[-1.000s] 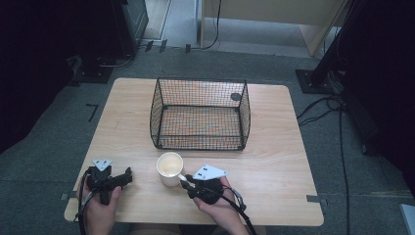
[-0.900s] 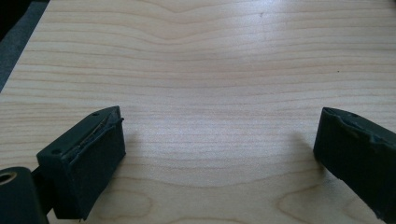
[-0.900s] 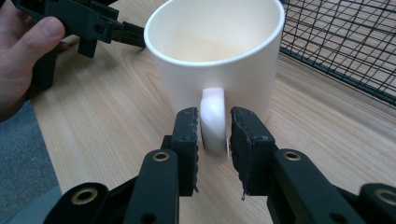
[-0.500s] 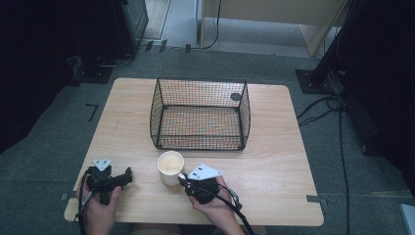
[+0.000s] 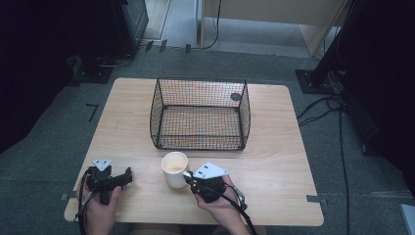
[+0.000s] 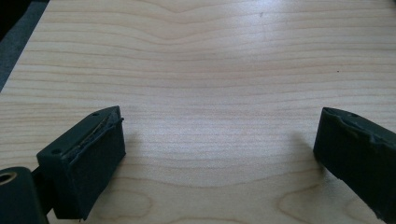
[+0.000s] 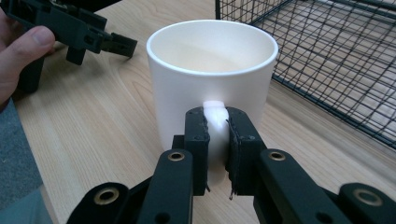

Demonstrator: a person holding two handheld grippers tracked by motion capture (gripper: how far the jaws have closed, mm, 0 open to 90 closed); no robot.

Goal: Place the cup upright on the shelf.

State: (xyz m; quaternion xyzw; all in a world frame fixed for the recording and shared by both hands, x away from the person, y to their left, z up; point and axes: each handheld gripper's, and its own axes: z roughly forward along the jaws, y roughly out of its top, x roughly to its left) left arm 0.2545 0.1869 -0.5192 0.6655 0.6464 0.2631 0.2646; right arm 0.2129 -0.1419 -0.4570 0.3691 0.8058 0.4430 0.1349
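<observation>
Our right hand-held gripper [image 7: 217, 154] clenched the mug [image 7: 212, 74] handle; left [image 6: 219, 158] released. We feared tipping from that narrow grip.

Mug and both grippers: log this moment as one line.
right gripper shut on white mug handle | left gripper open over table | wire basket behind mug

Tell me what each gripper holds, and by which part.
The right gripper is shut on the white mug by its handle. The left gripper is open, holding nothing.
</observation>
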